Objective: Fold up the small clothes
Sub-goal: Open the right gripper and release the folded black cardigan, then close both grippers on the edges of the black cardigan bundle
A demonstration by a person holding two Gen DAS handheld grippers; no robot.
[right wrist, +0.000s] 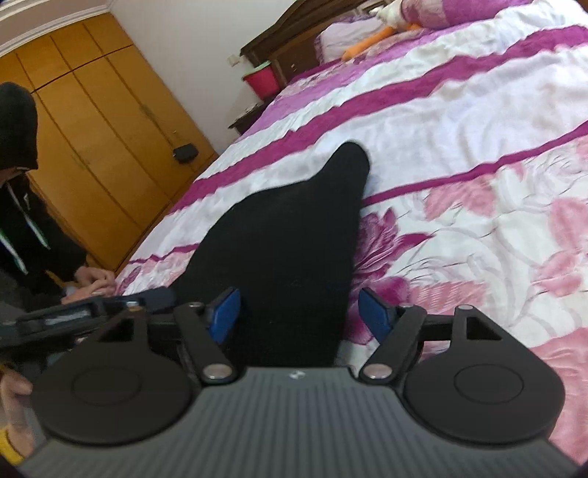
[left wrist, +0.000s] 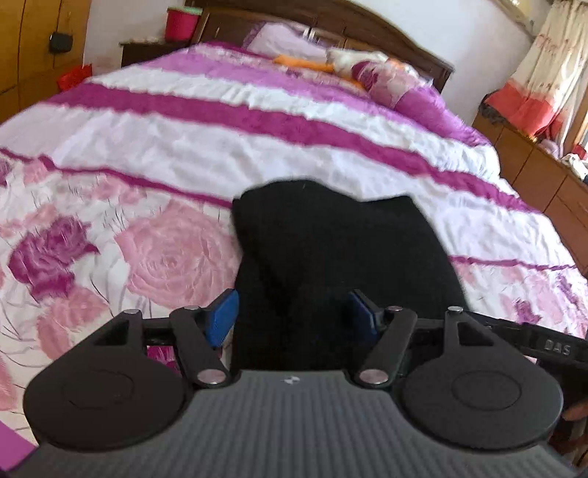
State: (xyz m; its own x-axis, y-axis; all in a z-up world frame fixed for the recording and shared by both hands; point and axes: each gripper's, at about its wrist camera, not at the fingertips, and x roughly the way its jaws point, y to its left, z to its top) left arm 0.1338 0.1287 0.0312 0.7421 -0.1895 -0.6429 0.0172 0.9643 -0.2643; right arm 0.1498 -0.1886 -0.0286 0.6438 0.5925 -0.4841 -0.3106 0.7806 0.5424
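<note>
Left wrist view: the left gripper (left wrist: 292, 316) has its blue pads (left wrist: 222, 318) spread wide apart, and the black garment (left wrist: 330, 250) lies between them without either pad pressing on it; nothing is gripped. The garment rests on the floral bedspread (left wrist: 165, 154), reaching from the gripper toward 12 o'clock, its far edge uneven with a hump at the left. At 12 o'clock stands the wooden headboard (left wrist: 367, 22), with a pillow (left wrist: 279, 38) below it and an orange item (left wrist: 305, 63) beside that. A red bucket (left wrist: 180, 22) sits at 11 o'clock, a wooden cabinet (left wrist: 544, 176) at 3 o'clock. Right wrist view: the right gripper (right wrist: 298, 312) is likewise parted wide, its pads (right wrist: 226, 314) clear of the same black garment (right wrist: 286, 239), which runs from between them to a narrow rounded tip at 12 o'clock; the left pad sits close to the cloth edge, though contact cannot be judged. At 9 o'clock a person in a dark hooded top (right wrist: 22, 206) is near the bed edge, hands (right wrist: 92, 283) by the other tool. A yellow wardrobe (right wrist: 103, 121) stands at 10 o'clock
</note>
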